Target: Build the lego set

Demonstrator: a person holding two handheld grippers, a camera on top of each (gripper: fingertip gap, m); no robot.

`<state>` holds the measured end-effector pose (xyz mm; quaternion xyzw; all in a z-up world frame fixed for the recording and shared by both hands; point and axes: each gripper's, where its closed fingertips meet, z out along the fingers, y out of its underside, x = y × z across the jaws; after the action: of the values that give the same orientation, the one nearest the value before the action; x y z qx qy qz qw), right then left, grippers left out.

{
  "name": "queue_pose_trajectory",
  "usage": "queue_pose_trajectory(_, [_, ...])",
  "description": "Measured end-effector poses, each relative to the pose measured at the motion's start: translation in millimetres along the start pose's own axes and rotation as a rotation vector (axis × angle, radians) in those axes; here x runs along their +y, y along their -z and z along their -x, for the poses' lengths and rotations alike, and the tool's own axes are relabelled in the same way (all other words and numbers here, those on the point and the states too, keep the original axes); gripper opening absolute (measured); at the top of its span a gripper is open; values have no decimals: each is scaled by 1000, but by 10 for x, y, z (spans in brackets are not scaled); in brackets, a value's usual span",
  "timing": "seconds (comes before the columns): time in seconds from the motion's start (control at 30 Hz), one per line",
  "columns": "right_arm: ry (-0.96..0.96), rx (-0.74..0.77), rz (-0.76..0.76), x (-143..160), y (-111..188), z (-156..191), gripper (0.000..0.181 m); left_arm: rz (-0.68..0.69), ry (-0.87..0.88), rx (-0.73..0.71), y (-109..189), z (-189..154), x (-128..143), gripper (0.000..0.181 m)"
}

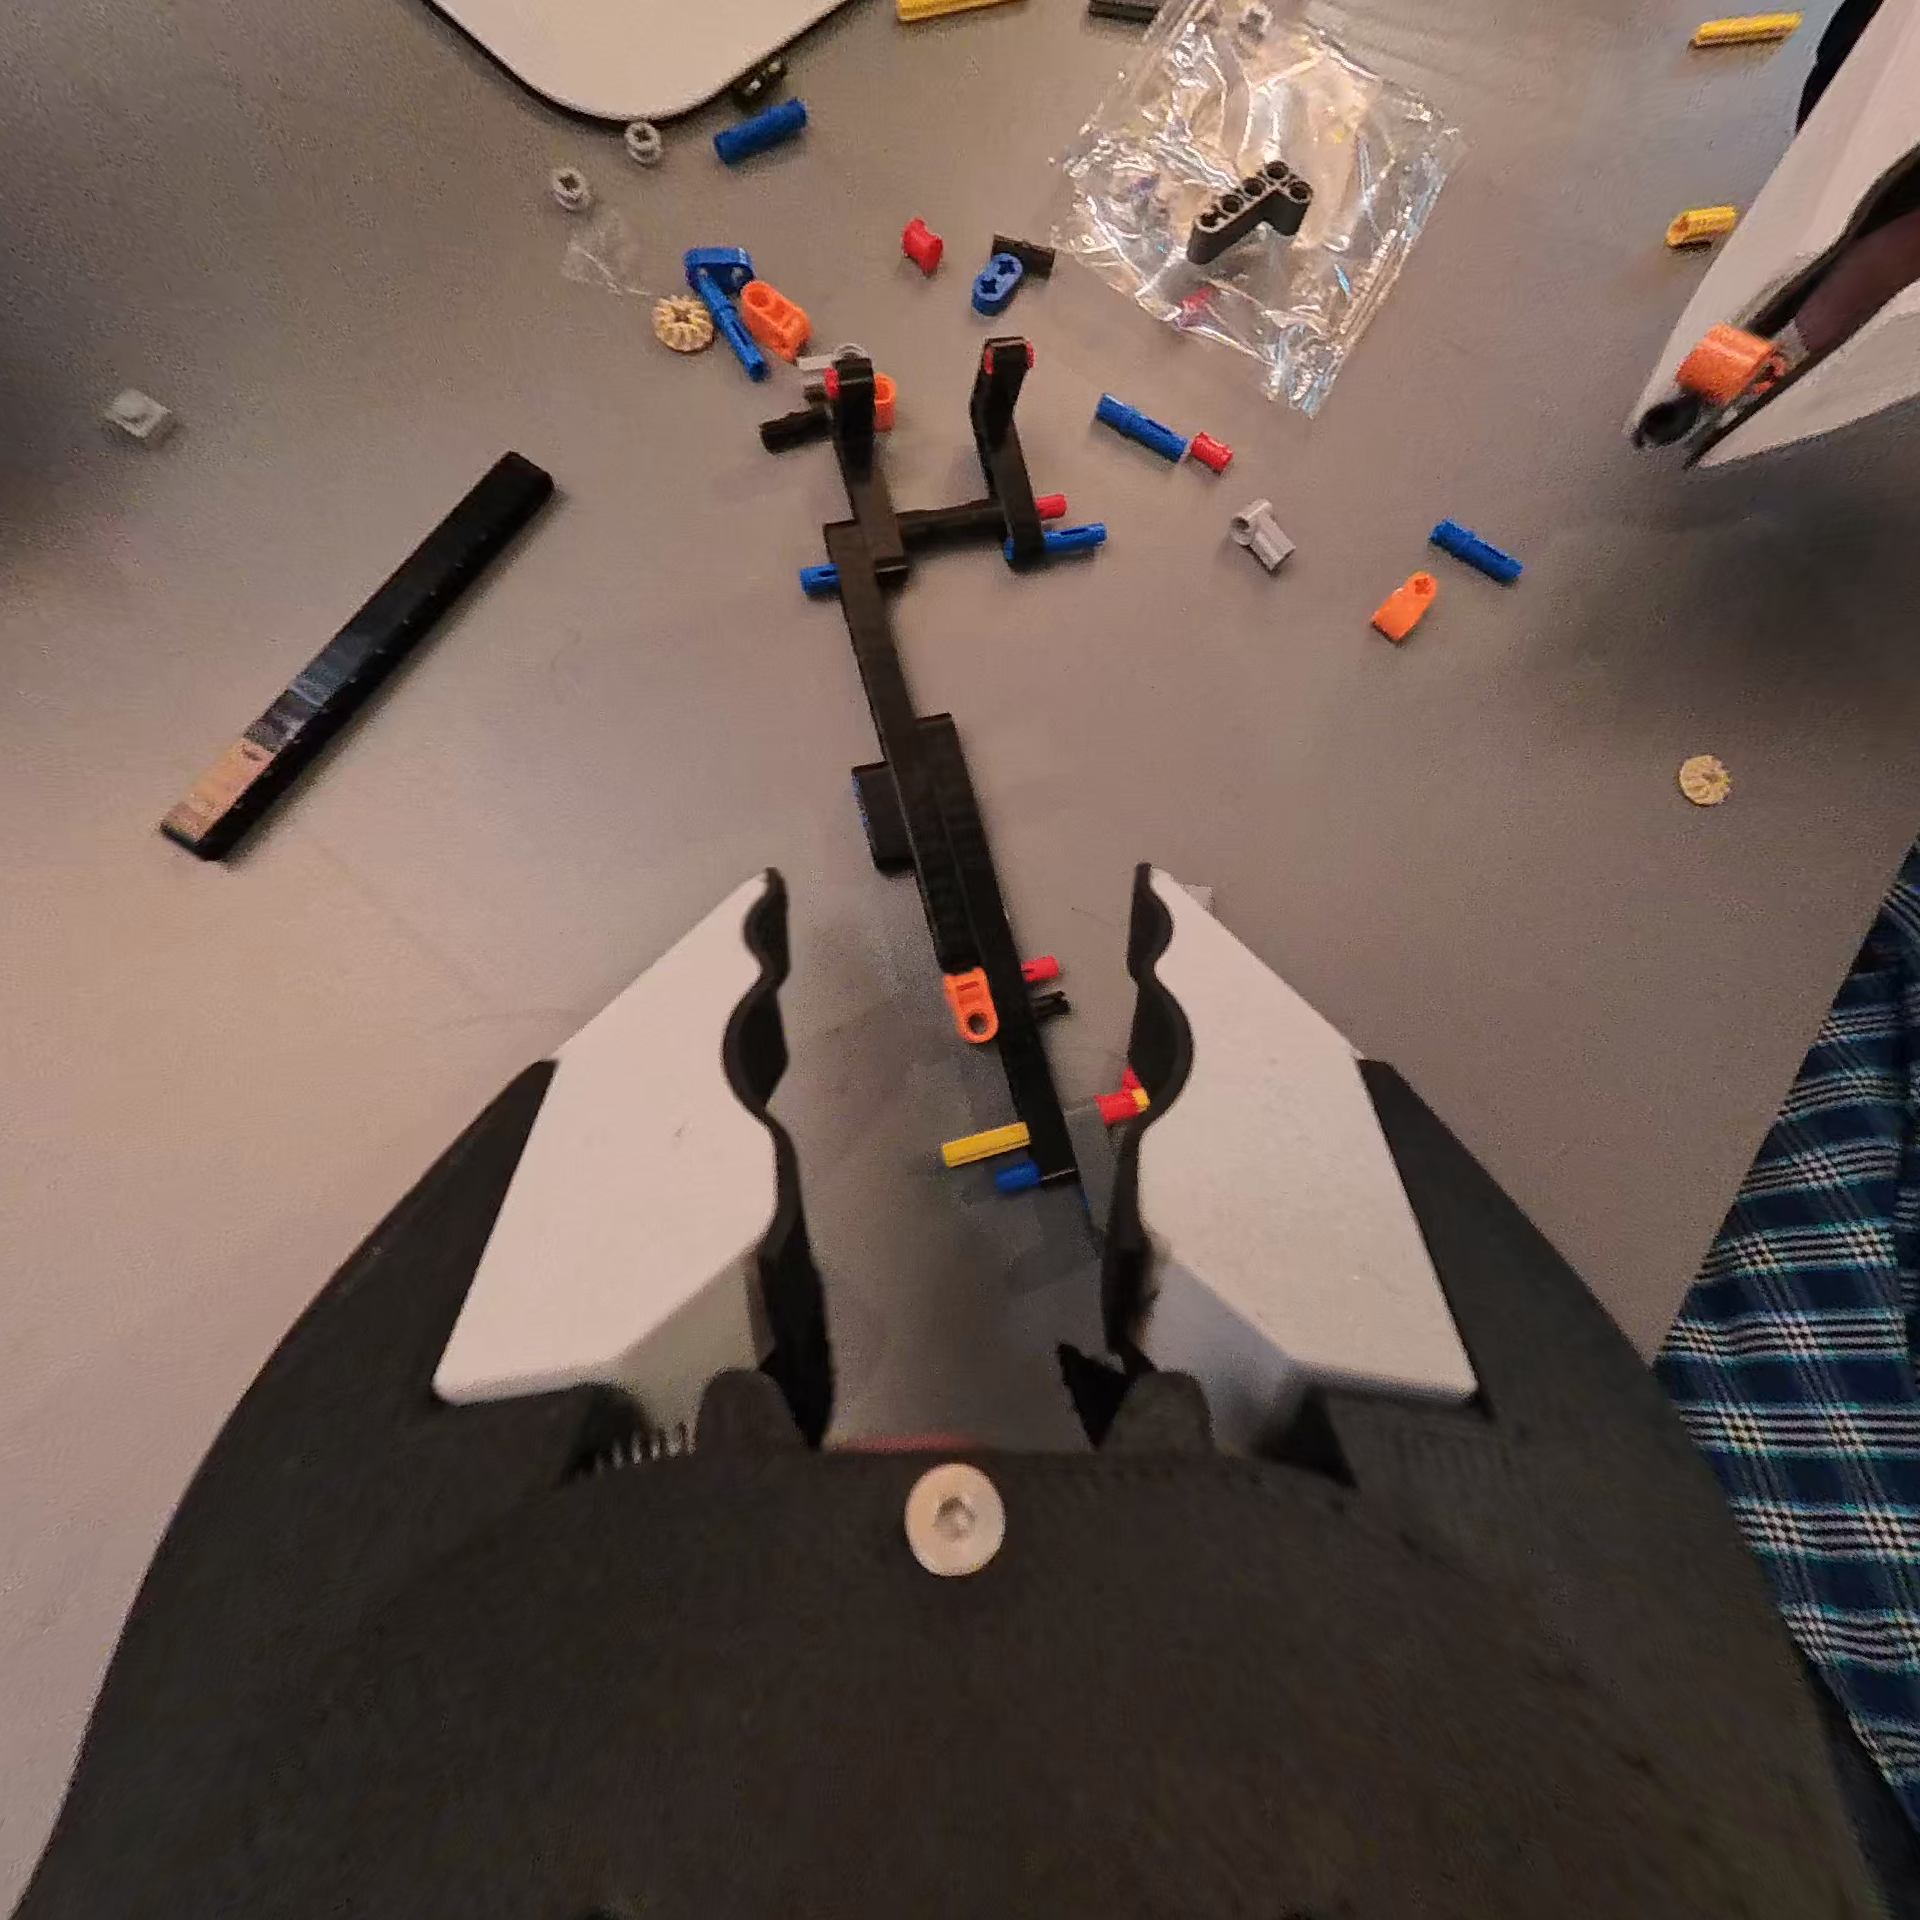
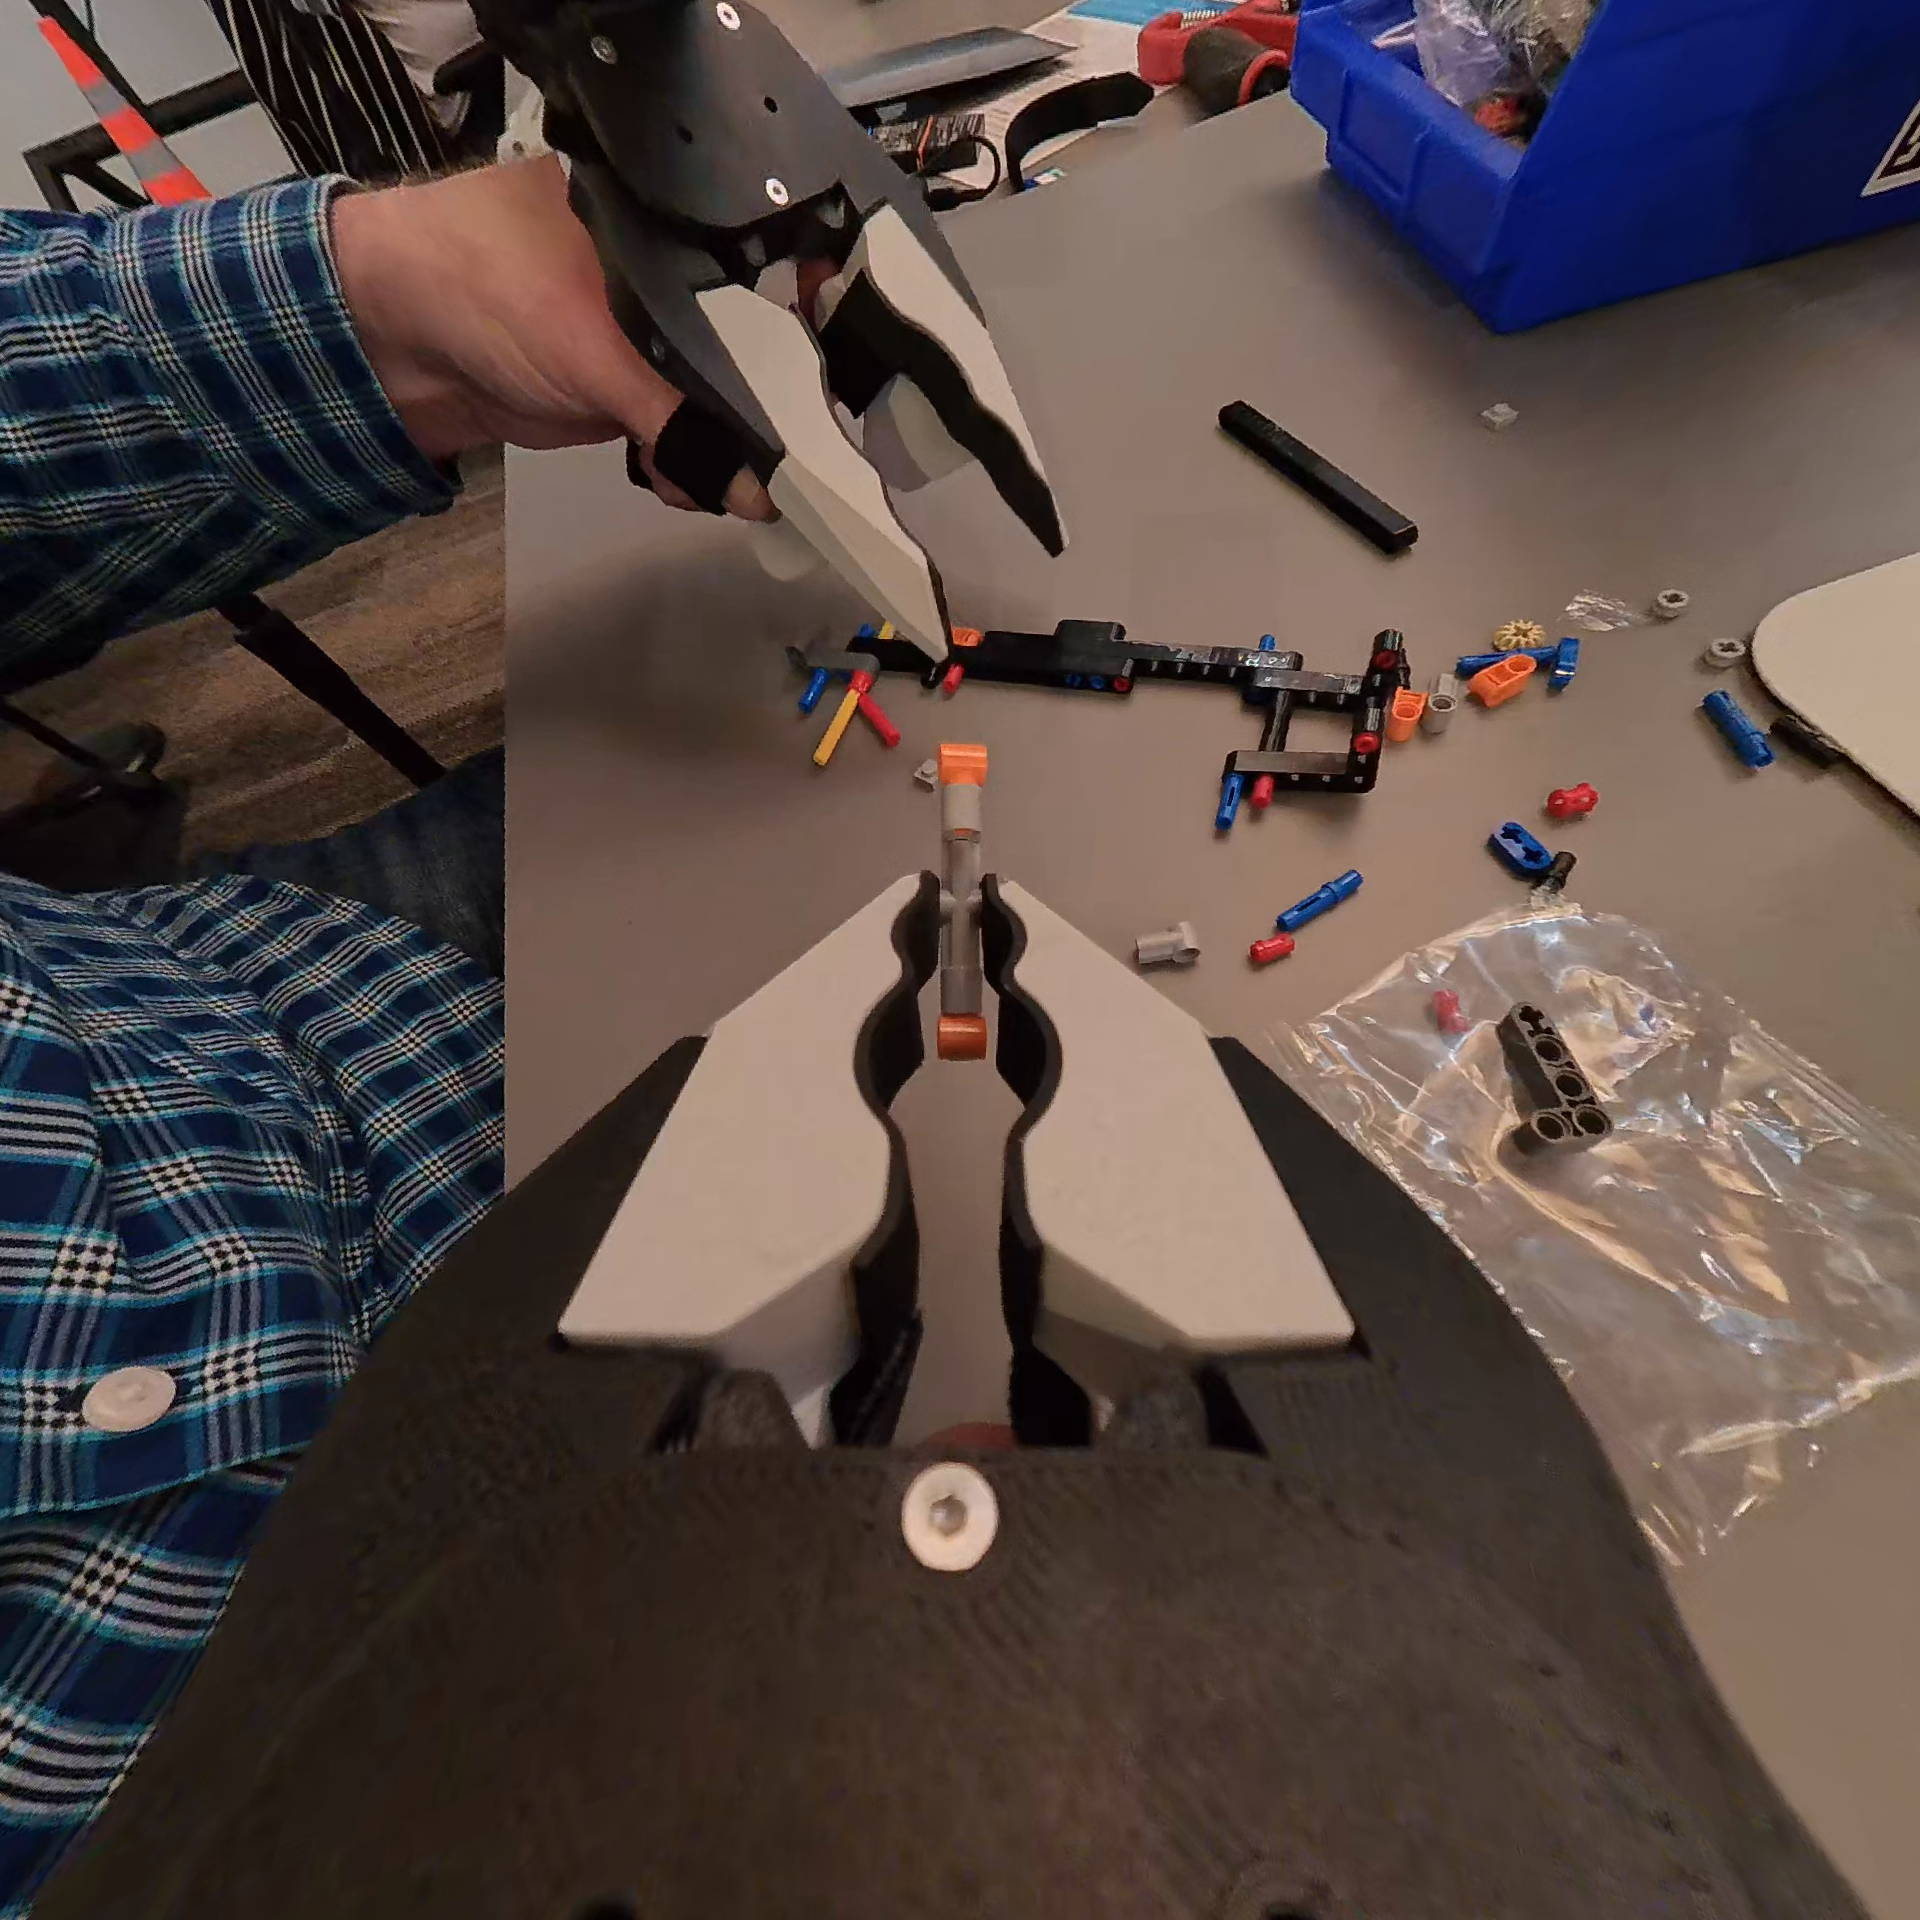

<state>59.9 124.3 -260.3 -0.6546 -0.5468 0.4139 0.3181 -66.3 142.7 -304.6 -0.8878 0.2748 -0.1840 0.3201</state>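
Spanning the grey table [image 1: 416, 1039], loose parts surround open left tongs [image 1: 956, 883]; right tongs [image 2: 961, 883] grip a grey axle [image 2: 961, 904].

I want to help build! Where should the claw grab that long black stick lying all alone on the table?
Grab the long black stick around its middle, coming straight down from above, one finger on each long side. It lies flat on the table, slim and straight, with bare space alongside, so a middle grip should keep it level.

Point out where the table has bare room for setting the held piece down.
Bare grey table lies between the long black beam and the left tool. More lies between the black frame assembly and the tan gear. Loose pins and the plastic bag crowd the far side.
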Motion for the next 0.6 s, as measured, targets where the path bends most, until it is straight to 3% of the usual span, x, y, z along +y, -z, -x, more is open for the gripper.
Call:
queue_pose_trajectory(0.07, [3,4,6,12,-8,-3,5,-15,-5,-17,28,40,-21,70])
queue_pose_trajectory(0.37, [18,66,51,43,-40,-73,5,29,-8,17,52,41,95,68])
queue_pose_trajectory(0.6, [49,118,138,29,-234,-161,5,53,-31,54,24,-27,158,67])
